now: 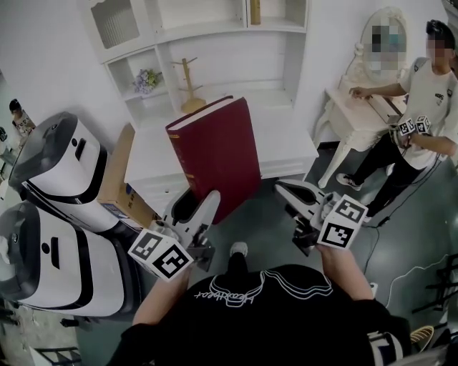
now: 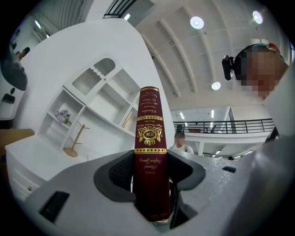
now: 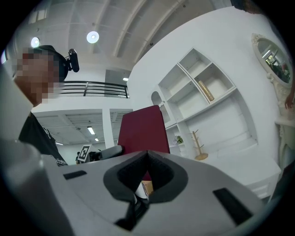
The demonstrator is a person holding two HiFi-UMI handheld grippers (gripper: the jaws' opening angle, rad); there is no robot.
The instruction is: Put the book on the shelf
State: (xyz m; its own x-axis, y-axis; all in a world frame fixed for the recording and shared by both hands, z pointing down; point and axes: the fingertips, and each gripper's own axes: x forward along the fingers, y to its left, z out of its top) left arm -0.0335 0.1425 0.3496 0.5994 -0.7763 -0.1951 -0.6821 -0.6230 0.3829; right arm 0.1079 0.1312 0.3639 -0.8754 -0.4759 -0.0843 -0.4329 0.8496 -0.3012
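Head view looks down on the white shelf unit [image 1: 215,43], the largest thing here, with open cubbies above a broad white counter. Left of the shelf unit stand 2 white-and-black machines [image 1: 61,168], 1 nearer the wearer than the other. Right of the shelf unit a white dressing table [image 1: 358,107] with an oval mirror stands against the wall, and a person in a white shirt [image 1: 429,100] leans a hand on it. A cardboard box [image 1: 118,179] leans between the machines and the shelf unit's counter. The book [image 1: 215,154], dark red with gilt print on its spine, is up in the air in front of the shelf unit, over the counter's front edge, standing on end and tilted a little, not on any shelf. The left gripper [image 1: 195,207] is clenched on the book's lower end; in the left gripper view the spine [image 2: 150,152] sits between the 2 dark pads, which press on its covers. The right gripper [image 1: 295,194] hangs in front of the shelf unit, to the right of the book and apart from it; in the right gripper view its jaws meet at the tips with nothing between them. On the counter, against the shelf unit's back, stands a small wooden peg stand [image 1: 189,86]. In a cubby to its left sits a bunch of pale flowers [image 1: 147,80], and a thin yellowish book [image 1: 255,11] stands on an upper shelf.
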